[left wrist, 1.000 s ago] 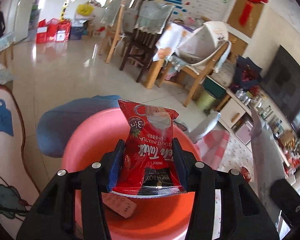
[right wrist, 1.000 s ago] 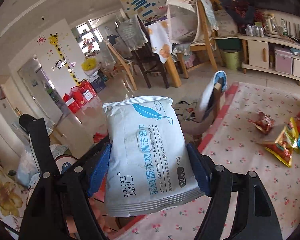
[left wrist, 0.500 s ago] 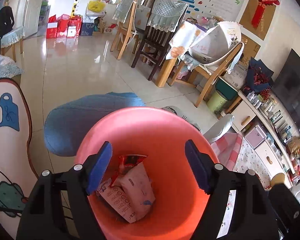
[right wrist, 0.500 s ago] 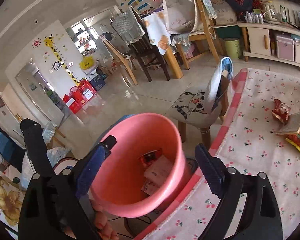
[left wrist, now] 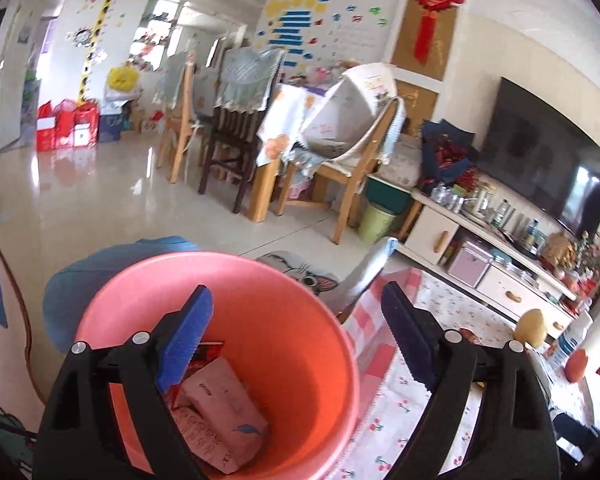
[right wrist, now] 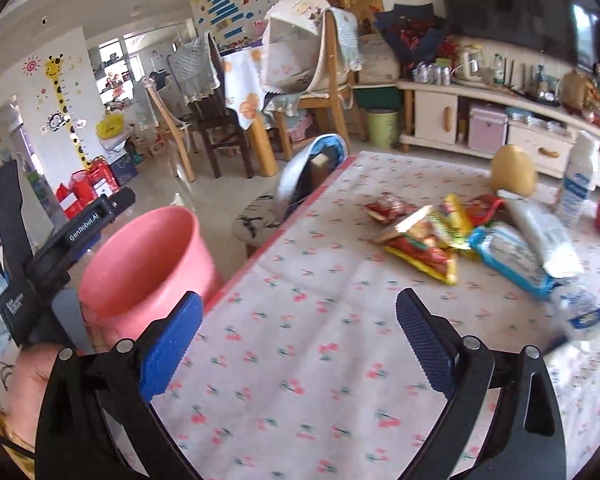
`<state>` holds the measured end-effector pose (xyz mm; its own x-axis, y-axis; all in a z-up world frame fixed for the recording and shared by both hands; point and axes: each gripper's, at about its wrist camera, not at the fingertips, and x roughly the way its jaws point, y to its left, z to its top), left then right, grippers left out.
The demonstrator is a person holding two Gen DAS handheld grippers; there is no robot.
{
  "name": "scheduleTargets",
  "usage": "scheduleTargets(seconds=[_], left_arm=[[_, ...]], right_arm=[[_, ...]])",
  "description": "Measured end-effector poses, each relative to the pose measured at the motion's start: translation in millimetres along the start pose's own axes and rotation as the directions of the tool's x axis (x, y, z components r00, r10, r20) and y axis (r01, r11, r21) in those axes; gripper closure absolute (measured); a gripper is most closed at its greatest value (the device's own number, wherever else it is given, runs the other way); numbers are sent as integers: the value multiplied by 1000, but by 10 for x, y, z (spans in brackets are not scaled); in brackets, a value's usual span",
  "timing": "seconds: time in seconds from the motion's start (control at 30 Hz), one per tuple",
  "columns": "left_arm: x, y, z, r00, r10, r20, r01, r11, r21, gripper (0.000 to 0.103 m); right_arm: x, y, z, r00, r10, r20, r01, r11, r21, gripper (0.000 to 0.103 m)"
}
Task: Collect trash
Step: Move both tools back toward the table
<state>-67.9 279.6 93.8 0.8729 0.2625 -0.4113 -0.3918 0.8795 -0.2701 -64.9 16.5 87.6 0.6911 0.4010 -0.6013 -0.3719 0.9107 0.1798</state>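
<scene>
— Can you read any words here?
— Yes. The black gripper handle (right wrist: 88, 222) beside the pink bucket (right wrist: 148, 264) says "GenRobot.AI" in white letters.
— Anything on the packs inside the bucket?
— The pink pack (left wrist: 220, 408) has print on it, but it is too blurry to read.
— And the snack packets (right wrist: 428, 236) on the table?
— Too blurry as well.

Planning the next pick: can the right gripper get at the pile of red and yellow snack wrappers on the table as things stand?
Probably yes. The right gripper has its jaws open and empty, facing the red and yellow snack wrappers across bare cherry-print tablecloth. Nothing stands between them; the pink plastic bin sits off to the left.
</scene>
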Motion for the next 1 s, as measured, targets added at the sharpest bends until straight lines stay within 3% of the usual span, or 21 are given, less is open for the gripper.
scheduleTargets(seconds=[0.17,0.47,0.73,1.0], left_arm=[[-116,-302,-86,998,-57,-18,58,996,75,15],[-461,-704,-312,995,-42,-90,63,970,235,15],[-939,-996,-470,996,-73,-43,83,943,322,15],[-1291,-1388,-615,989,-142,-42,146,891,430,15]], right_arm=[[-211,-246,-119,998,-55,16,56,998,-30,5],[-567,-484,-198,992,-102,70,106,993,-57,5],[-857,-752,-191,991,-88,101,89,996,-1,5],[-1112,-1041,-162,988,-88,126,80,995,67,5]])
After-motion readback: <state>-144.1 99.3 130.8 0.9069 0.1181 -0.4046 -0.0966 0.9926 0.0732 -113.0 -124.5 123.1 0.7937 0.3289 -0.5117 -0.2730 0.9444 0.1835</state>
